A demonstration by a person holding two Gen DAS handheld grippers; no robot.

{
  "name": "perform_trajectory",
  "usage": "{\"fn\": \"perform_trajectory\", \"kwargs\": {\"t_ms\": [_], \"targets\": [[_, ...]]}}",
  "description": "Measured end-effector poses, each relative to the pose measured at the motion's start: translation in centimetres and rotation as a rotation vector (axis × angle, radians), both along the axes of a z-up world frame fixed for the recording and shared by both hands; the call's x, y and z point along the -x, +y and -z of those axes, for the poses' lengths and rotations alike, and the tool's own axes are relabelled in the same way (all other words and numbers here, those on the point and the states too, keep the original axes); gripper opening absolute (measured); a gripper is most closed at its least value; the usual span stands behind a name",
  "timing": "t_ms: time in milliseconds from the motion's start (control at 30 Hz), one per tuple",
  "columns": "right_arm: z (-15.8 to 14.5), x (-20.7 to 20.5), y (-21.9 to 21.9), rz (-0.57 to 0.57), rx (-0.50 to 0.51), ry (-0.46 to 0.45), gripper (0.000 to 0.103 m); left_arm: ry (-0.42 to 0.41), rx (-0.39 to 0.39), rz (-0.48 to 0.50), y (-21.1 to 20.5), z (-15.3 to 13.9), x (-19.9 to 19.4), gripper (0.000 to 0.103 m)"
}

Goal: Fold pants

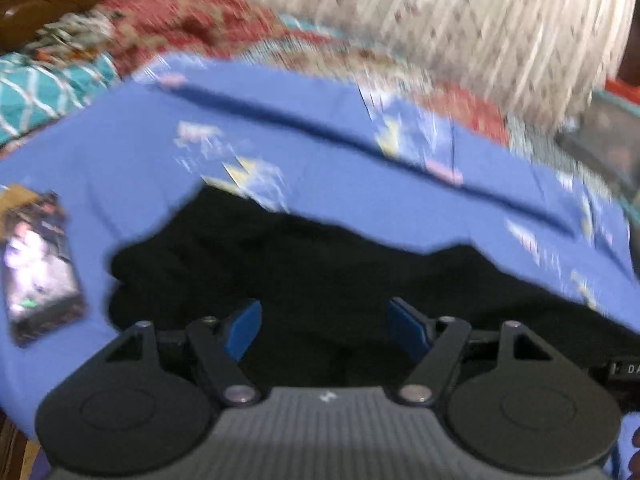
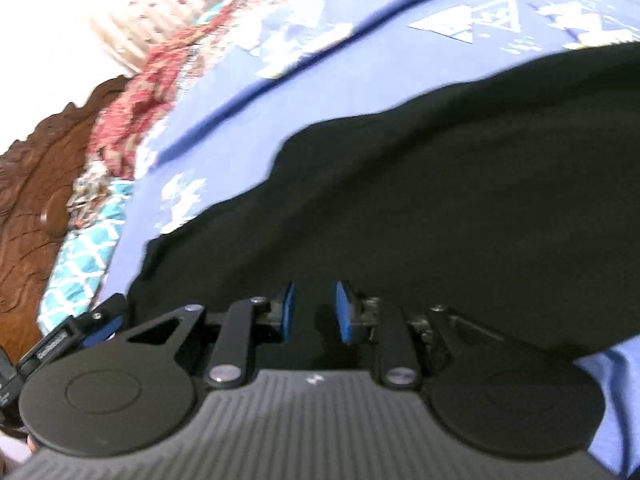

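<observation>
Two tools over black pants (image 1: pixel 320 280) on bed (image 1: pixel 120 140): left tool (image 1: pixel 324 328) wide open & empty, right tool (image 2: pixel 314 312) narrow, grip unclear, so fold may slip.

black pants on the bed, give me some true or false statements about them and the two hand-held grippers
1. The black pants lie on a blue bedsheet. True.
2. The left hand-held gripper has its jaws closed tight. False: its blue pads stand wide apart over the pants, with nothing pinched between them.
3. The right hand-held gripper has its pads closer together than the left one's. True.
4. A flat printed packet lies on top of the pants. False: it lies on the sheet beside them.
5. The pants are red. False: they are black.
</observation>
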State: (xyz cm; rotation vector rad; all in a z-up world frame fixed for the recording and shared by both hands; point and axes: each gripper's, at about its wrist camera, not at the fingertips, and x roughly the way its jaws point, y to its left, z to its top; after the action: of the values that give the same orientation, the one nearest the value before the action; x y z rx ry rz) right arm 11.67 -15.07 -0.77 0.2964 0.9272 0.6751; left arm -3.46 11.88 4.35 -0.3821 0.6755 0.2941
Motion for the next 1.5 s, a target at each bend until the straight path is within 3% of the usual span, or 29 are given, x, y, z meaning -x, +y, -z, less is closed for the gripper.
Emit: {"fn": "perform_trajectory", "kwargs": {"t_ms": [67, 100, 200, 233, 400, 467, 633, 733, 800, 833, 967, 1500], "targets": [[1.6, -0.4, -0.3, 0.004, 0.055, 0.039, 0.022, 0.097, -0.044, 0.001, -0.8, 1.8, -1.1, 0.07], [2.1, -0.2, -0.7, 0.008, 0.023, 0.043, 0.021, 0.165, -0.079, 0.006, -1.2, 3.1, -1.5, 0.069], [2.5, -0.3, -0.8, 0.025, -0.031, 0.084, 0.021, 0.191, -0.218, 0.04, -2.8, 4.2, -1.0, 0.07], [2.6, -0.3, -0.6, 0.024, -0.031, 0.087, 0.021, 0.199, -0.232, 0.04, -3.1, 4.1, -0.9, 0.07], [2.0, -0.4, 0.1, 0.017, -0.042, 0.102, 0.021, 0.198, -0.121, 0.011, -1.9, 2.6, -1.2, 0.07], [1.2, -0.2, -2.5, 0.019, -0.056, 0.092, 0.024, 0.168, -0.073, 0.003, -1.5, 1.6, -1.0, 0.072], [-1.5, 1.0, -5.1, 0.066, -0.066, -0.065, 0.03, 0.078, -0.031, 0.08, -3.2, 0.0, -0.8, 0.074], [-1.6, 0.6, -6.3, 0.112, -0.067, -0.07, 0.03, 0.124, -0.009, 0.118, -4.0, 1.3, -1.7, 0.074], [-0.4, 0.0, -6.8, 0.152, -0.02, -0.02, 0.03, 0.188, 0.015, 0.114, -4.2, 3.0, -2.2, 0.074], [0.6, -0.3, -6.9, 0.167, 0.006, 0.019, 0.028, 0.202, 0.001, 0.117, -4.3, 3.7, -2.3, 0.074], [2.2, -0.2, -7.6, 0.194, -0.097, 0.044, 0.027, 0.209, -0.111, 0.146, -5.7, 4.1, -2.4, 0.075], [2.0, 0.3, -9.1, 0.187, -0.096, 0.035, 0.025, 0.203, -0.094, 0.142, -5.4, 4.1, -2.4, 0.075]]}}
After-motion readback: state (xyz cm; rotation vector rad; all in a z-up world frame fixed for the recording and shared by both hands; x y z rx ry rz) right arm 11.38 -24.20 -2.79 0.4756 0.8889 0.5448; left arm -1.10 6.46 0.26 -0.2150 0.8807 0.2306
